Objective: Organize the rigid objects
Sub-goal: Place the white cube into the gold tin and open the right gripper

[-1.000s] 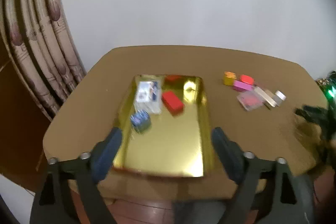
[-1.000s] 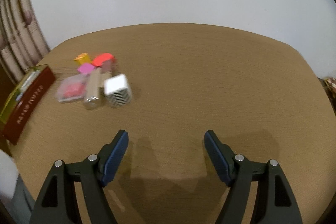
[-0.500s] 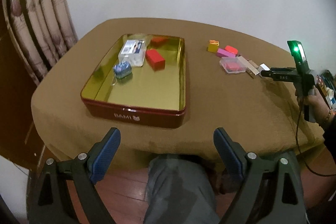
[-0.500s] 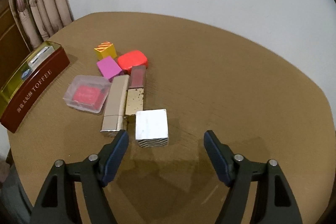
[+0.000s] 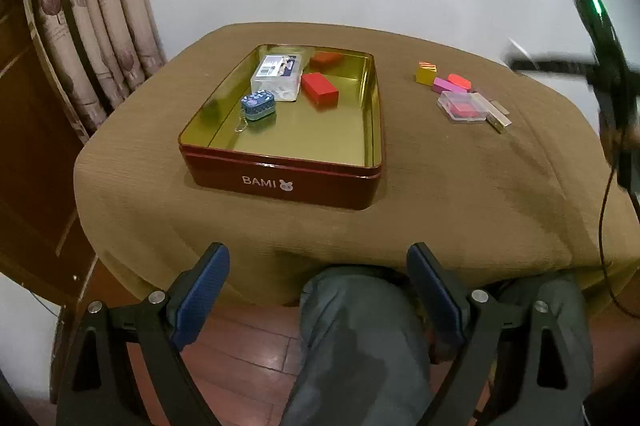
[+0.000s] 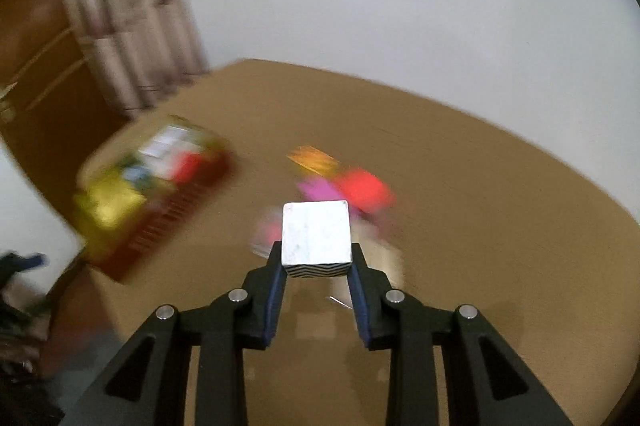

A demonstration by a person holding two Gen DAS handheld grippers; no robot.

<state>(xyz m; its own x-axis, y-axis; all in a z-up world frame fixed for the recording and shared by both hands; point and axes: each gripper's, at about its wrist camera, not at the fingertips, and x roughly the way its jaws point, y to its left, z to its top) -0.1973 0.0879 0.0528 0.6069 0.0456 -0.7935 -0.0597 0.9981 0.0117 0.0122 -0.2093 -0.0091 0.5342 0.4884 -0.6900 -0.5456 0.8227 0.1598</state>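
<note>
Fingers of my right gripper [image 6: 317,268] are clamped on the white cube [image 6: 316,233] at the centre of the right wrist frame, pads against its two side faces, with a zigzag-striped face showing underneath; the cube seems lifted off the cloth, and that side grip should leave its base free for setting down. Everything beyond it is smeared, so I read this as mid-carry, swinging toward the tin [image 6: 156,190] at the left of that frame. Low in the left wrist frame, my left gripper [image 5: 318,300] hangs with its pads wide apart and nothing between them, held short of the table [image 5: 460,186] above a grey-trousered knee [image 5: 352,338]; I judge it is parked there to keep out of the way while giving me a clear overview. Next out, mid-frame, the red tin marked BAMI sits open with its gold floor mostly bare near me, which looks like the obvious landing spot. Its far half already holds a blue keychain case [image 5: 258,105], a clear box [image 5: 277,77], a red block [image 5: 319,88] and an orange piece [image 5: 326,58] in the far corner. At the upper right of that frame the unsorted pile waits well apart from the tin: a yellow cube [image 5: 426,73], pink block [image 5: 446,85], red-orange piece [image 5: 458,80], clear case with a red insert [image 5: 463,106] and a metallic bar [image 5: 499,118]. Farthest right, a blurred dark shape with a green light is probably my right gripper seen from outside.
</note>
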